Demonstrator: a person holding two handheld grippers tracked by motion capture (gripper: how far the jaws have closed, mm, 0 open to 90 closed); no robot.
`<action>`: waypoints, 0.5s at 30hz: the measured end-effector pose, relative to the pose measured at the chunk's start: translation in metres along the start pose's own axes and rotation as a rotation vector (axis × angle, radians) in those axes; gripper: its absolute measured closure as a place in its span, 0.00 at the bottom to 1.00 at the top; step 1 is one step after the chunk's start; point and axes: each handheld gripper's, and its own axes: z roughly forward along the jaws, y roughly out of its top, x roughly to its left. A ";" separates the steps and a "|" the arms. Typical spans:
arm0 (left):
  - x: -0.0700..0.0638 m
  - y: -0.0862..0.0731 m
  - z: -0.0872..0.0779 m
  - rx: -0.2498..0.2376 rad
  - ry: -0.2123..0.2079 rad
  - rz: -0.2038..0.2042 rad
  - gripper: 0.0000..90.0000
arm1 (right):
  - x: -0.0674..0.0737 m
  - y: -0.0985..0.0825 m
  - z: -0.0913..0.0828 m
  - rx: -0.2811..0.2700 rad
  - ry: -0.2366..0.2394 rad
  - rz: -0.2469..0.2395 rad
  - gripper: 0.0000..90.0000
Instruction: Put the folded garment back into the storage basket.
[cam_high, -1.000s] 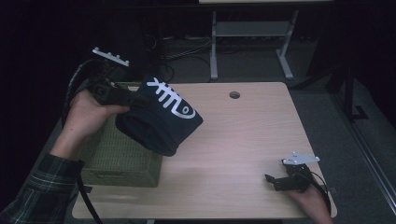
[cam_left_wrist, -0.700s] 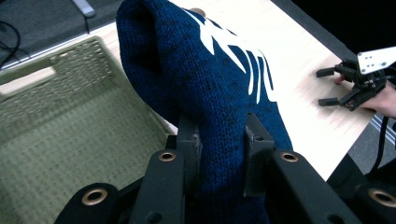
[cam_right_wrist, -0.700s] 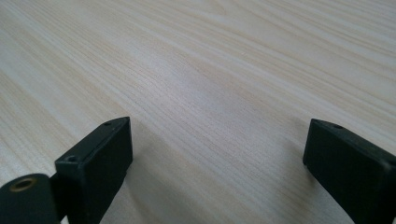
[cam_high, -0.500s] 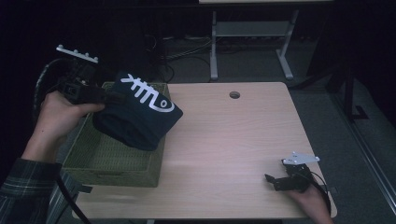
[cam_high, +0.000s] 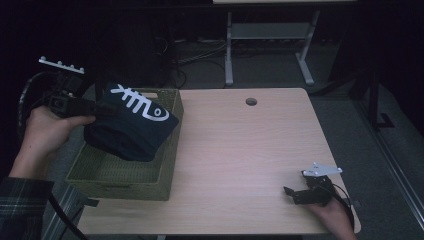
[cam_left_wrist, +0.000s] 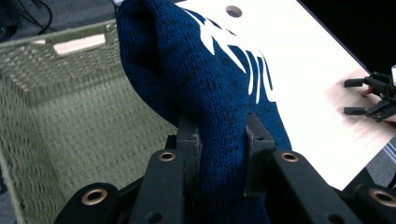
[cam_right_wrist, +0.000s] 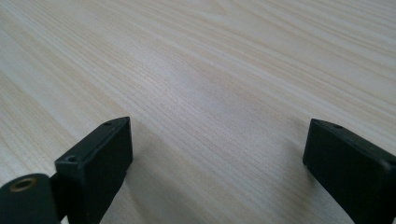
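Observation:
A folded navy knit garment (cam_high: 131, 127) with a white fishbone print hangs over the green woven basket (cam_high: 165, 172) at the table's left end. My left gripper (cam_high: 92, 107) is shut on its left end; in the left gripper view both pads pinch the blue knit (cam_left_wrist: 219, 98) with the basket (cam_left_wrist: 70, 107) behind. My right gripper (cam_high: 291, 194) rests at the table's near right corner, jaws open and pointing left. In the right gripper view its fingertips (cam_right_wrist: 100, 154) stand wide apart over bare wood (cam_right_wrist: 210, 84) with nothing between them (cam_right_wrist: 224, 158).
The light wooden table (cam_high: 250, 150) has a round cable hole (cam_high: 251, 101) near its far edge. Beyond it stand a white desk frame (cam_high: 270, 35) and floor cables. The person's left sleeve (cam_high: 20, 205) is plaid.
My left hand has carried the garment leftward, from above the basket's right wall to over its middle and slightly lower. The right gripper has stayed put.

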 end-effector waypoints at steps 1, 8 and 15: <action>0.000 0.000 0.000 0.000 0.000 0.000 0.82 | 0.000 0.000 0.000 0.000 0.000 0.000 0.09; 0.015 -0.014 0.004 0.009 0.014 -0.044 0.82 | 0.000 0.000 0.000 -0.001 -0.001 0.001 0.09; 0.029 -0.027 0.010 0.022 0.032 -0.085 0.82 | 0.000 0.000 0.000 0.000 -0.001 0.002 0.09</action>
